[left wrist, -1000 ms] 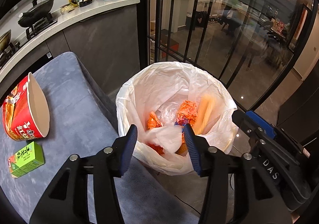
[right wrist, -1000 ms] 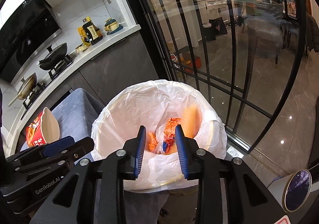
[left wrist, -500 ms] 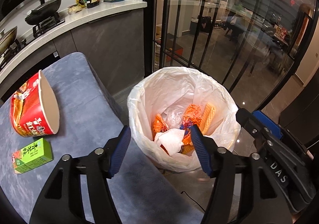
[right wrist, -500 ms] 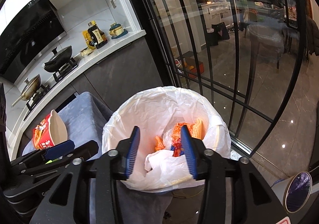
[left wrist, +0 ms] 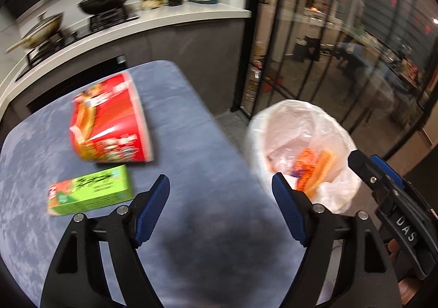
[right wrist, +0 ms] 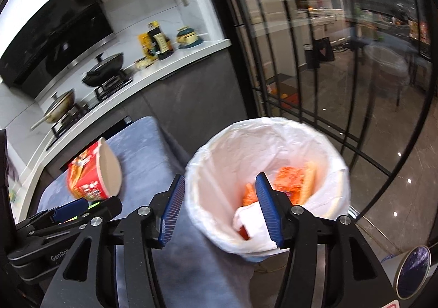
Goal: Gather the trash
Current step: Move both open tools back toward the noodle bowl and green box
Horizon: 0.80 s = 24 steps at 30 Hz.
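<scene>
A bin lined with a white bag (left wrist: 287, 116) (right wrist: 262, 138) stands beside the blue-grey table (left wrist: 191, 143) (right wrist: 142, 143) and holds orange wrappers (right wrist: 290, 182) and white paper. A red instant-noodle tub (left wrist: 109, 121) (right wrist: 90, 173) lies on its side on the table, with a green carton (left wrist: 90, 190) in front of it. My left gripper (left wrist: 220, 205) is open and empty over the table's right edge. My right gripper (right wrist: 219, 208) is open and empty, straddling the bin's near rim. Its body shows at the right of the left wrist view (left wrist: 397, 198).
A kitchen counter (left wrist: 137, 23) with woks, a stove and bottles runs behind the table. Black-framed glass doors (right wrist: 314, 61) stand behind the bin. The floor (right wrist: 383, 198) is glossy tile.
Both grippers opened wider and pulled back from the bin. The left swung left over the table, bringing the tub and carton nearer the middle of its view.
</scene>
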{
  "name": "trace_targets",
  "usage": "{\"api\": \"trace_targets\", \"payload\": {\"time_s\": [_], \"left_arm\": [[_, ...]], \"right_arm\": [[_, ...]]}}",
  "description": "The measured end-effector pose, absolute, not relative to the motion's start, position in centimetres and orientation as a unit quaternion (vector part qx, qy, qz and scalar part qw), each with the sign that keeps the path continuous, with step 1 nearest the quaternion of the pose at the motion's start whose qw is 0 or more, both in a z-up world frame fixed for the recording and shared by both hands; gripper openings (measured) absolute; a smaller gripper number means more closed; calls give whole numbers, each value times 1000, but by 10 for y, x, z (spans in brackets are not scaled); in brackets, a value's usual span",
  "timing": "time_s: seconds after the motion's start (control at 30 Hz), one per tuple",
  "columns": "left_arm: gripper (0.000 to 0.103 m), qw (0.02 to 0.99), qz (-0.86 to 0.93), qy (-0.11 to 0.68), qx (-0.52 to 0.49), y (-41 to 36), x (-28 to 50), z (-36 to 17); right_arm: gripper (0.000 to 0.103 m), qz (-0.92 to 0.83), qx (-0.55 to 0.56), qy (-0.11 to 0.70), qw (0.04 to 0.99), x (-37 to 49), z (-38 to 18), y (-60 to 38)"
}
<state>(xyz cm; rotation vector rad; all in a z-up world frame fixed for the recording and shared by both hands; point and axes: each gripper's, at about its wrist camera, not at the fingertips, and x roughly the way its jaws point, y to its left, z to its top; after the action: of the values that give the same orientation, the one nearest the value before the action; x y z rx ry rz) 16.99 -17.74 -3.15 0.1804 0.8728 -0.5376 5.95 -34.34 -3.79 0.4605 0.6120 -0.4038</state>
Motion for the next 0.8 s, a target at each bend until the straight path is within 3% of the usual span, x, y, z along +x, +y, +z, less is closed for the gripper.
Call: {"api": "trace_targets", "payload": {"time_s": [0.07,0.8], "left_arm": [[78,872,-242,418,82,-161,175,-32],[80,881,-90,464,-22,34,235,-71]], "right_arm": [[53,-182,217,301,911,68,-38,-330],[57,-83,170,347,919,147,-51,-212]]}}
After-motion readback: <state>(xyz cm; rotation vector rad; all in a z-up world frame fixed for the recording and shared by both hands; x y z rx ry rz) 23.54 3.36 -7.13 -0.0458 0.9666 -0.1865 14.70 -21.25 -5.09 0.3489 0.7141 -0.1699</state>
